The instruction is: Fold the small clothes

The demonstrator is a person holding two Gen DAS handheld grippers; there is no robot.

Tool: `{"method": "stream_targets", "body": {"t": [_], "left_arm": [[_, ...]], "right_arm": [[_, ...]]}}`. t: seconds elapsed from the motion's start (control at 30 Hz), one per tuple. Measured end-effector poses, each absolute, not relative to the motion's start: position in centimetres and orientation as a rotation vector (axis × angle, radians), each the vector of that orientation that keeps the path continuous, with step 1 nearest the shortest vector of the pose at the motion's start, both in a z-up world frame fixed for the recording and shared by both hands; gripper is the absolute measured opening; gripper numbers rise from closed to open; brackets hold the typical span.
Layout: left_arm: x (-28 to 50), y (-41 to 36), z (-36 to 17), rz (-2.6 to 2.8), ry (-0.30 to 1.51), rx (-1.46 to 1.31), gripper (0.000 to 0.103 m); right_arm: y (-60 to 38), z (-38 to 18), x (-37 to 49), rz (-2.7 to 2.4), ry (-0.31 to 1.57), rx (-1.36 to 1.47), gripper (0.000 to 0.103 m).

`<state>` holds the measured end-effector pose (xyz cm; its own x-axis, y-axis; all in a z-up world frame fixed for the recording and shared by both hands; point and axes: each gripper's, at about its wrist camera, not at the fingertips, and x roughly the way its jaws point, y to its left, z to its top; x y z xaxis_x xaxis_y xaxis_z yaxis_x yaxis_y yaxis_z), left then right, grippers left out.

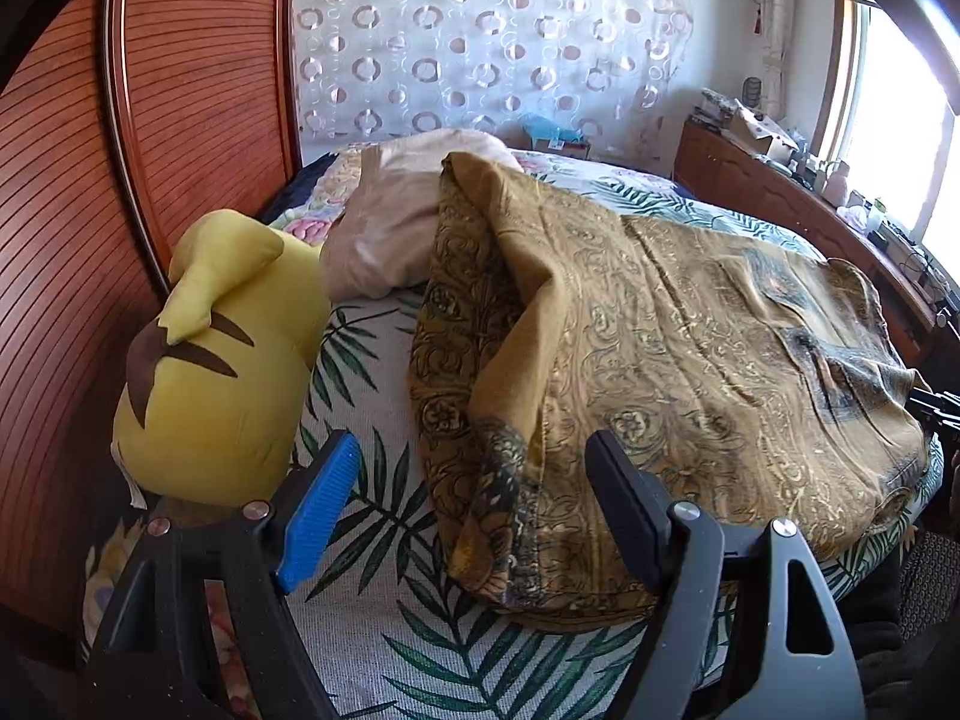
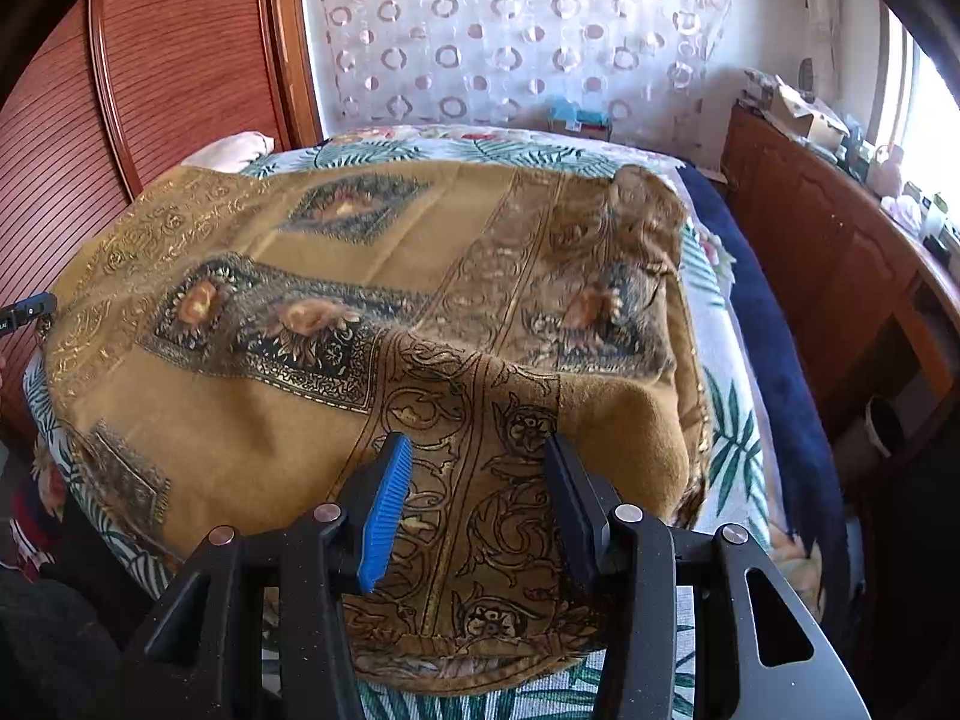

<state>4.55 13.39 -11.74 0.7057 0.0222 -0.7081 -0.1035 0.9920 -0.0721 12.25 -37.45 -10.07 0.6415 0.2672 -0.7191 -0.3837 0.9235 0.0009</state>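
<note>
A mustard-brown garment (image 1: 690, 360) with gold and black ornament lies spread on the bed. Its left edge is folded up into a ridge in the left wrist view. My left gripper (image 1: 474, 444) hangs open over the garment's near left corner, and its pads touch nothing. In the right wrist view the same garment (image 2: 270, 408) fills the bed, with a flap (image 2: 480, 420) turned over at the near side. My right gripper (image 2: 477, 444) stands just above that flap. Its jaws are apart and the cloth lies under the gap, not pinched.
The bed sheet (image 1: 372, 360) has a palm-leaf print. A yellow plush toy (image 1: 222, 372) and a pale pillow (image 1: 384, 228) lie left of the garment. A wooden wardrobe (image 1: 180, 90) stands behind them. A cluttered wooden dresser (image 2: 828, 252) runs along the right under the window.
</note>
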Motion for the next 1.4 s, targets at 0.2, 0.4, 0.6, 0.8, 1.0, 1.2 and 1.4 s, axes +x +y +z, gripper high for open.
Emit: {"method": "stream_targets", "body": {"t": [0.2, 0.4, 0.6, 0.8, 1.0, 1.2, 1.4], "left_arm": [[4.6, 13.6, -12.4, 0.074, 0.799, -0.121, 0.079], [4.8, 13.3, -13.1, 0.067, 0.816, -0.129, 0.079], [4.7, 13.3, -13.8, 0.026, 0.833, -0.165, 0.076], [4.7, 13.6, -13.9, 0.008, 0.829, -0.184, 0.047], [4.8, 13.4, -13.8, -0.028, 0.826, -0.196, 0.024], [4.5, 12.0, -12.1, -0.081, 0.785, -0.191, 0.009], [4.7, 9.1, -7.5, -0.183, 0.677, -0.165, 0.008]], "right_arm": [[-36.7, -10.7, 12.5, 0.390, 0.781, -0.154, 0.061], [-35.6, -11.1, 12.2, 0.376, 0.761, -0.214, 0.068], [-35.5, -11.4, 11.7, 0.365, 0.737, -0.210, 0.069], [-35.7, -11.5, 11.2, 0.370, 0.726, -0.210, 0.070], [-36.0, -11.6, 10.8, 0.374, 0.715, -0.207, 0.070], [-36.0, -11.4, 10.9, 0.373, 0.721, -0.209, 0.070], [-35.9, -10.5, 11.2, 0.361, 0.746, -0.200, 0.070]]}}
